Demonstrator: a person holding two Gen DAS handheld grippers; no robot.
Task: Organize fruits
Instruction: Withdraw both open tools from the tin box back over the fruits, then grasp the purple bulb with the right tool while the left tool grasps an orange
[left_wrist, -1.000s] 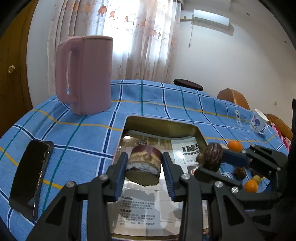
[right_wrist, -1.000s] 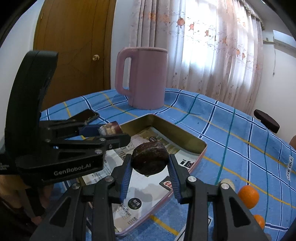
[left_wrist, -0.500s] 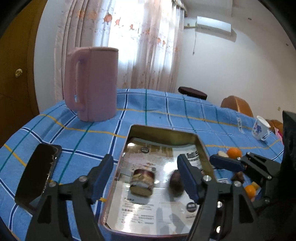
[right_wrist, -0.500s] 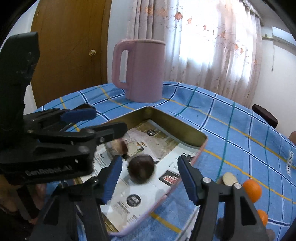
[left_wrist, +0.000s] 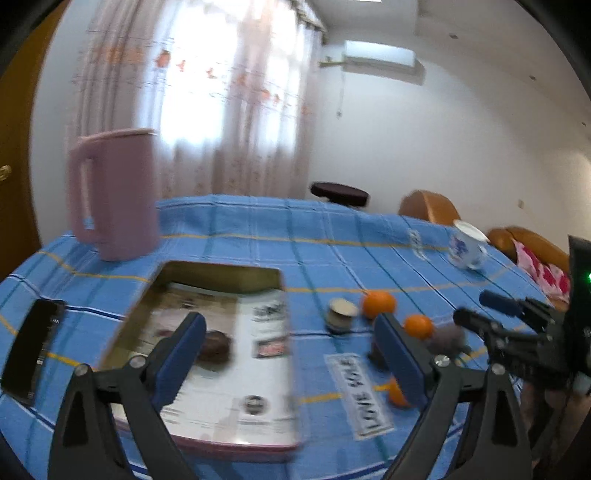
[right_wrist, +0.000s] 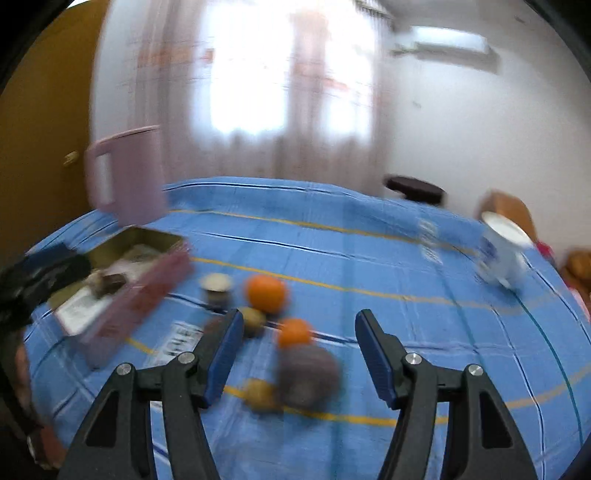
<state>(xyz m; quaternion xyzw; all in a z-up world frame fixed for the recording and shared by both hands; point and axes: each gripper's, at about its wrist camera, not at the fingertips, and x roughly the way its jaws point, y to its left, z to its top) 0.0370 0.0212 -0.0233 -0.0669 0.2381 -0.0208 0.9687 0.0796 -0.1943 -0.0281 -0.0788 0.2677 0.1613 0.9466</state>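
While both jaws gape empty, left gripper (left_wrist: 290, 354) just widened over tin tray (left_wrist: 221, 267); right gripper (right_wrist: 299, 354) just opened too, nothing clamped. Dark fruit (left_wrist: 214, 345) lies in tray; loose fruits at 3 o'clock of tray on surface (right_wrist: 369, 258): oranges (right_wrist: 266, 293), dark round fruit (right_wrist: 308, 374), yellowish ones.

Risks: blurred fast swing may knock oranges rolling toward surface edge at 6 o'clock; grippers close, may collide; cup (right_wrist: 504, 254) at 2 o'clock could tip.

Open room: wide bare cloth at 12 o'clock.
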